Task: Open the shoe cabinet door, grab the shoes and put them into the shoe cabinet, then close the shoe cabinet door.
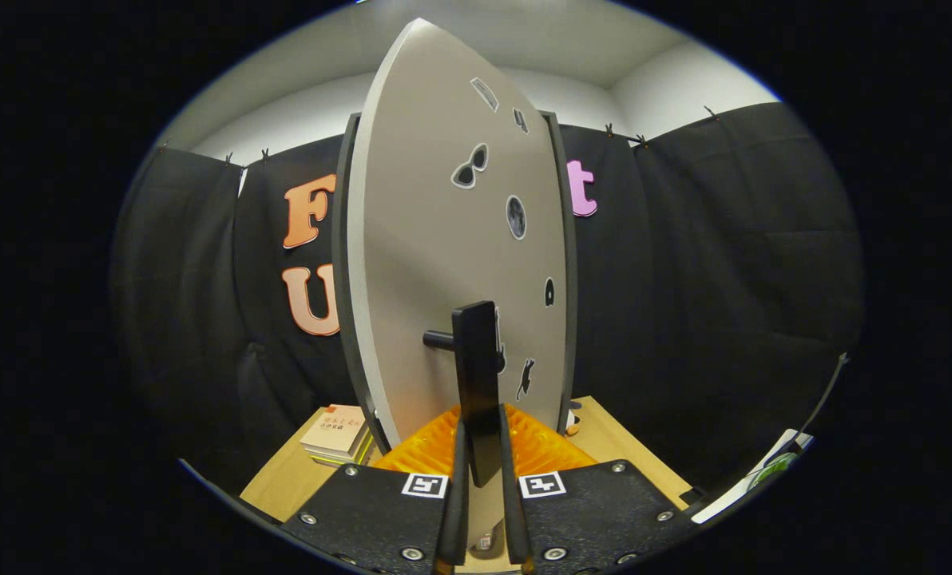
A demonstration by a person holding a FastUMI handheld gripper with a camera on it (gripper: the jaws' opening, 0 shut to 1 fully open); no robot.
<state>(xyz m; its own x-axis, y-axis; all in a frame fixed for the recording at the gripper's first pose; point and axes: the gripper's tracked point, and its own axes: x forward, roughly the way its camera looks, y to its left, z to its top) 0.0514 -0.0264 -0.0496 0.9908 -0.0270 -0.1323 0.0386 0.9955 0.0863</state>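
The shoe cabinet door (436, 239) is a grey panel with small stickers and stands close in front of me, seen at a slant. Dark edges of the cabinet frame (565, 263) show on both sides of it. A black bar handle (476, 375) stands upright on a short peg off the door. My gripper (480, 427) is shut on the lower end of this handle, with one finger pressed on each side.
A small stack of books (335, 435) lies on the wooden tabletop (616, 447) to the left of the door. A white object with a cable (771, 467) sits at the far right. Black cloth walls stand behind the cabinet.
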